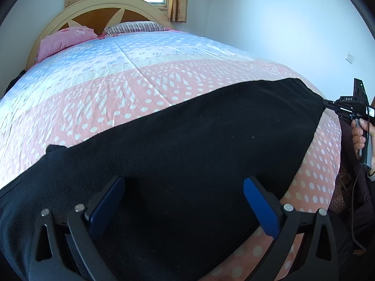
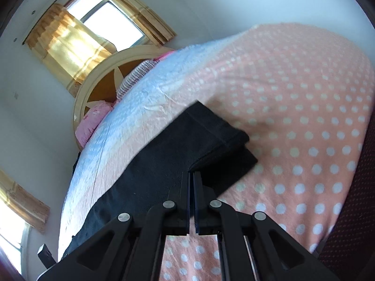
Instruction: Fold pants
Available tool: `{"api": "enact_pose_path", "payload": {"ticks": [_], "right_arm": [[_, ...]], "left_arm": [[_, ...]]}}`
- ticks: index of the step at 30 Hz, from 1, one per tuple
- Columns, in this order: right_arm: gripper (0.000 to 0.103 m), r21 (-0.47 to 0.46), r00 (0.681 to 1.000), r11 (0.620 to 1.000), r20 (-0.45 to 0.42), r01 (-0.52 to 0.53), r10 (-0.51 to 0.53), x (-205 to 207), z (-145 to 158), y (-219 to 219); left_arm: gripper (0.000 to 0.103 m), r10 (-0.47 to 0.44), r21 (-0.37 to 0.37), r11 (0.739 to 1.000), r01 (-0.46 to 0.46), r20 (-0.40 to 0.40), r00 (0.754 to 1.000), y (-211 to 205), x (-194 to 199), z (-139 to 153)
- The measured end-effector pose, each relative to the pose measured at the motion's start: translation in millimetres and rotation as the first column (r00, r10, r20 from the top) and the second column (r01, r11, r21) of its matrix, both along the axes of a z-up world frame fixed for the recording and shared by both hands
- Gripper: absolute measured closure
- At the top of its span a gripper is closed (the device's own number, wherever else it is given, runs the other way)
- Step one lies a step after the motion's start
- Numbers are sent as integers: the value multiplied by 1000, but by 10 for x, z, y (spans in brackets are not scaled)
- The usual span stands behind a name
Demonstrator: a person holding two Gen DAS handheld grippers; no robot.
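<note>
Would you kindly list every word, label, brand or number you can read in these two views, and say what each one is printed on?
"DAS": white letters on the black body of the right gripper, seen from the left wrist view.
A small label further back on the same tool is too small to read.
The wall socket plate carries no readable marking.
Nothing readable on the black pants, the bedspread, or anywhere in the right wrist view.

The pants (image 1: 187,145) are black, of a soft, slightly fuzzy fabric flecked with lint, and lie stretched in a long band across the pink, white-dotted end of the bed cover (image 1: 117,93). In the right wrist view one end (image 2: 218,135) is doubled into two layers, its upper layer raised off the lower one. In the left wrist view the far right corner (image 1: 314,98) is drawn out to a point.
</note>
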State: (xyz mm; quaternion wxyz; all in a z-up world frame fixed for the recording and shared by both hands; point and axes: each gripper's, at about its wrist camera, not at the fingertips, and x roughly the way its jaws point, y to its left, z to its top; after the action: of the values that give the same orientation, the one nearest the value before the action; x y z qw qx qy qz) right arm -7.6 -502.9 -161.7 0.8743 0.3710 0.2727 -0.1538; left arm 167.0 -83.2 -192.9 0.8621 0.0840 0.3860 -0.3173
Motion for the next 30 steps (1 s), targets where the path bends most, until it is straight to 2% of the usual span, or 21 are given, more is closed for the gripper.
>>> {"api": "enact_pose_path", "payload": {"ticks": [2, 7, 10, 15, 17, 19, 23, 24, 25, 27, 29, 30], "right_arm": [[101, -9, 1000, 1000, -11, 2, -2, -1, -4, -13], [101, 49, 998, 999, -67, 17, -14, -27, -209, -91], [101, 5, 997, 1000, -70, 17, -17, -53, -180, -78], [101, 41, 996, 999, -94, -10, 14, 11, -282, -105], [100, 60, 996, 998, -90, 11, -6, -39, -280, -128], [100, 43, 991, 996, -107, 84, -79, -140, -248, -190], [99, 28, 989, 990, -68, 137, -134, -234, -139, -337], [91, 25, 987, 989, -67, 145, -143, -234, -139, -373], [70, 27, 986, 988, -67, 155, -153, -233, -142, -414], [52, 67, 984, 982, -54, 175, -172, -238, -180, -511], [52, 100, 985, 980, -21, 171, -170, -254, -181, -581], [52, 79, 986, 983, -26, 165, -163, -249, -155, -592]], "left_arm": [[0, 0, -4, 1000, 0, 0, 1000, 14, 0, 3], [0, 0, -8, 1000, 0, 0, 1000, 15, -3, 1], [0, 4, -14, 1000, -4, 4, 1000, 22, -14, 5], [0, 10, -41, 999, -10, -2, 1000, 55, -10, 12], [0, 10, -44, 999, -10, -2, 1000, 64, -8, 14], [0, 13, -48, 999, -13, 1, 1000, 73, -14, 18], [0, 25, -59, 998, -25, 1, 1000, 90, -16, 26], [0, 27, -63, 998, -27, 0, 1000, 98, -13, 29], [0, 27, -65, 998, -27, -1, 1000, 103, -11, 30], [0, 28, -64, 998, -28, -2, 1000, 98, -6, 30], [0, 28, -60, 998, -28, 0, 1000, 93, -1, 32], [0, 29, -58, 998, -29, 2, 1000, 93, -8, 32]]}}
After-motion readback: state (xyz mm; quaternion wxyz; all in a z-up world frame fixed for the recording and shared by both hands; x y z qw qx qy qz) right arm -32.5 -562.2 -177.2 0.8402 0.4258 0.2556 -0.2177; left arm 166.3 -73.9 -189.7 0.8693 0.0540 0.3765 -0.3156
